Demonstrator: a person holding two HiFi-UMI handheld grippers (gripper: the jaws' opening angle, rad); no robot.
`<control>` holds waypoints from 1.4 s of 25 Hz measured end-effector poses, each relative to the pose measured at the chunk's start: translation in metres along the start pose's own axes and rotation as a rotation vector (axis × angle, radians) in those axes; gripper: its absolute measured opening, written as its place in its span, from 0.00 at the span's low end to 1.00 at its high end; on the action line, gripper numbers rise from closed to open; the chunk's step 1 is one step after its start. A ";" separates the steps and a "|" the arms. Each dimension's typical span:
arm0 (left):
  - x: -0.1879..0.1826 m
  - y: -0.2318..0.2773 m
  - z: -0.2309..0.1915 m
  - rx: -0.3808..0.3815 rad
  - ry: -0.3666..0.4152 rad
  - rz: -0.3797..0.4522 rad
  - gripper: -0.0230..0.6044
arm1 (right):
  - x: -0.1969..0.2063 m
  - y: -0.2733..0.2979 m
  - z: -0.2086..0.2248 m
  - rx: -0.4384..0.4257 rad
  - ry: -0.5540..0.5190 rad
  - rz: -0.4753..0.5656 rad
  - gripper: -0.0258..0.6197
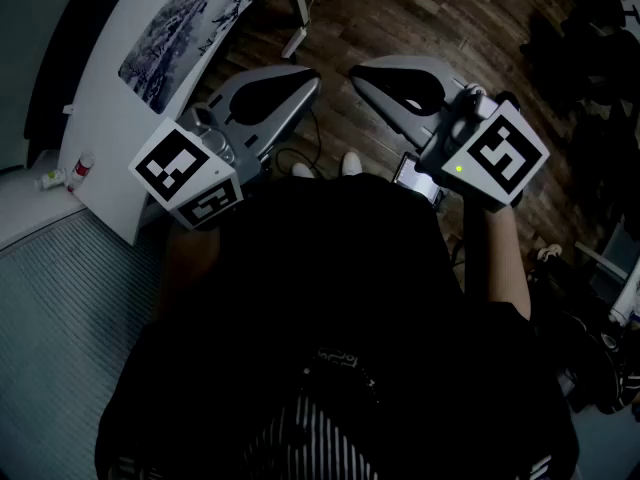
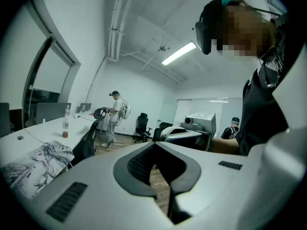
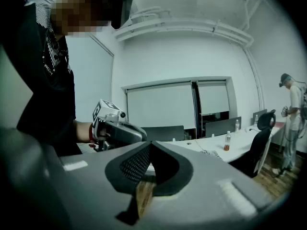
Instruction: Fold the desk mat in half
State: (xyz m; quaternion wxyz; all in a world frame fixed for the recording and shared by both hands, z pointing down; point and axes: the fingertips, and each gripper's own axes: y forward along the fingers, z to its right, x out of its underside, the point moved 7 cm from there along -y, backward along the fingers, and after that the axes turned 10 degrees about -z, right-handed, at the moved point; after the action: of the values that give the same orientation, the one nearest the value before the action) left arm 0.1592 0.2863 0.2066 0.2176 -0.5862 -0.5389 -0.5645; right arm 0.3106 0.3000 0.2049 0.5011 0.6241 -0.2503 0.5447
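Lying on table: desk mat, apart from left gripper, right gripper

Matt grey plastic covers the left claw and right claw; the floor is wood plank.

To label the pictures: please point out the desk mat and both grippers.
desk mat (image 1: 180, 23), head view, printed face.
left gripper (image 2: 154, 145), left gripper view, closed jaw tips.
right gripper (image 3: 149, 143), right gripper view, closed jaw tips.

Desk mat, grey ink-painting print, spread on white desk
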 end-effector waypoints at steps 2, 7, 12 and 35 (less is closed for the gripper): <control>0.002 0.004 0.001 -0.020 -0.007 -0.004 0.05 | 0.004 -0.006 0.002 -0.002 -0.007 0.008 0.04; 0.007 0.010 0.009 -0.022 -0.059 0.006 0.05 | 0.018 -0.019 0.004 -0.016 0.003 0.020 0.04; 0.004 0.017 0.014 -0.027 -0.060 -0.005 0.05 | 0.025 -0.026 0.012 -0.020 0.029 0.021 0.04; 0.009 0.063 0.001 -0.075 -0.113 -0.068 0.05 | 0.075 -0.073 0.087 0.029 0.222 0.134 0.04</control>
State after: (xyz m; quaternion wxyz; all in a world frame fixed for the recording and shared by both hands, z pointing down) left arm 0.2129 0.2698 0.2371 0.1454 -0.6061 -0.5483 -0.5575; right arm 0.4320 0.2672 0.2572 0.4790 0.5491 -0.2266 0.6463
